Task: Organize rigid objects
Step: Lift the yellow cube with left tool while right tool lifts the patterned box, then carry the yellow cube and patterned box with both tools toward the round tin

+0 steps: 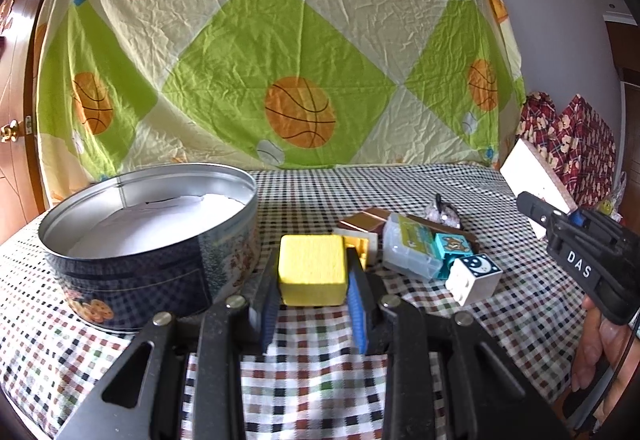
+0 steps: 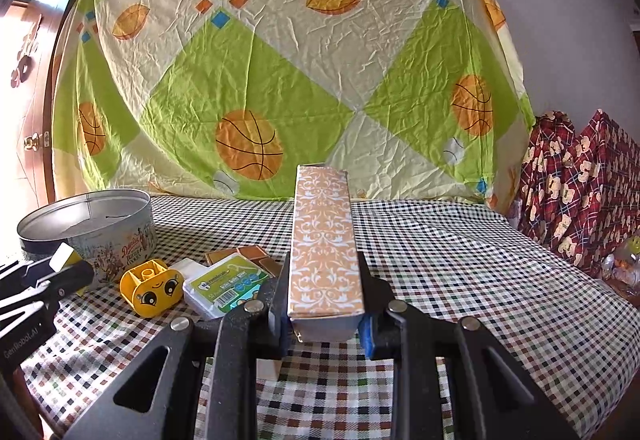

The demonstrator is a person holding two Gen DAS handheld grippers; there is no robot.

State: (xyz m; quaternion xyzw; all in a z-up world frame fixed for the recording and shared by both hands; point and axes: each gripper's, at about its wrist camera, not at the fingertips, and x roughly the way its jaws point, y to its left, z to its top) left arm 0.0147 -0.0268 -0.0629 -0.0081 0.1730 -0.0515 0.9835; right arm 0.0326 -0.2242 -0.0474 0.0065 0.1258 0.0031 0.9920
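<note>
Both grippers hold an object

Left gripper (image 1: pixel 312 296) is closed on a yellow block (image 1: pixel 312 269), just beside the round tin (image 1: pixel 152 236) on the checked cloth (image 1: pixel 420 184). Right gripper (image 2: pixel 325 314) clamps a long patterned box (image 2: pixel 325 240) above the cloth. Between them lie a plastic case (image 1: pixel 412 246), a white cube (image 1: pixel 474 276) and a yellow toy (image 2: pixel 154 288).
</note>
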